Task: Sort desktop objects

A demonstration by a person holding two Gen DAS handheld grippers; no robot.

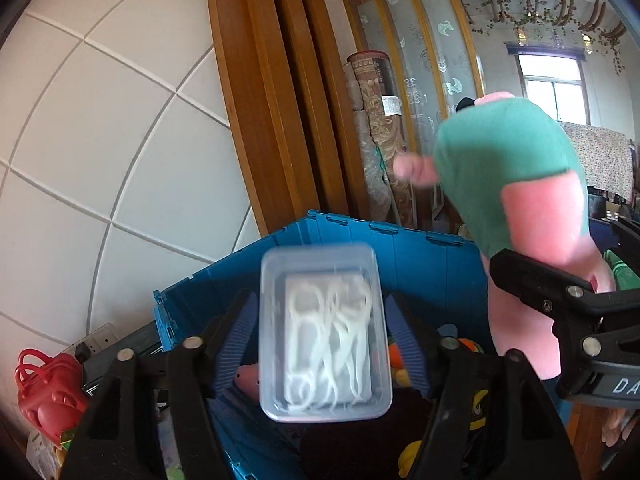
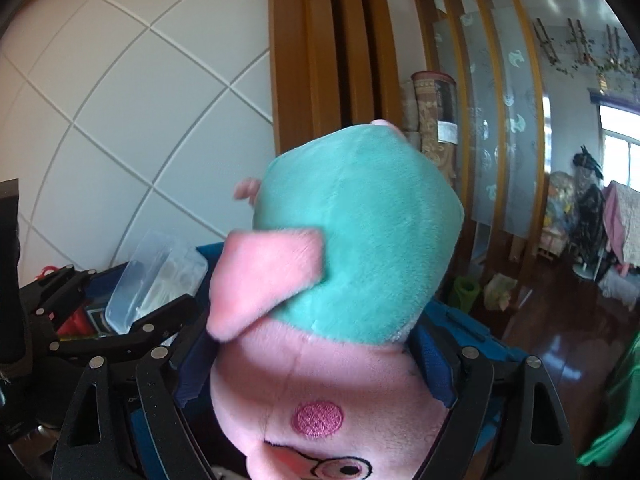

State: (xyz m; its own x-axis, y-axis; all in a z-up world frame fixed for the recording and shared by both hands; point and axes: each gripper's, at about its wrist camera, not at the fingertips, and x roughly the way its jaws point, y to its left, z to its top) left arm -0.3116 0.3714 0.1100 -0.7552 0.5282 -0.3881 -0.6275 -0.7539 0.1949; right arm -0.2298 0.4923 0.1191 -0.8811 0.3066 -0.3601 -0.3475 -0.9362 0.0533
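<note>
A clear plastic box of white floss picks [image 1: 324, 332] hangs between the fingers of my left gripper [image 1: 320, 320], over an open blue crate [image 1: 420, 264]. The box looks blurred while the fingers are sharp, and the pads stand just off its sides. A pink plush pig in a green dress [image 2: 360, 240] fills the right wrist view, head toward the camera, between the wide-spread fingers of my right gripper [image 2: 316, 344], which do not squeeze it. The plush pig [image 1: 512, 168] and right gripper [image 1: 560, 312] also show at the right of the left wrist view, over the crate.
Several soft toys [image 1: 396, 360] lie inside the crate. A red bag [image 1: 44, 392] and a power strip [image 1: 96, 340] sit to its left by the tiled wall. Behind stand a wooden door frame [image 1: 272, 100] and rolled carpets [image 1: 376, 120]. A green bag [image 2: 616, 400] is at the far right.
</note>
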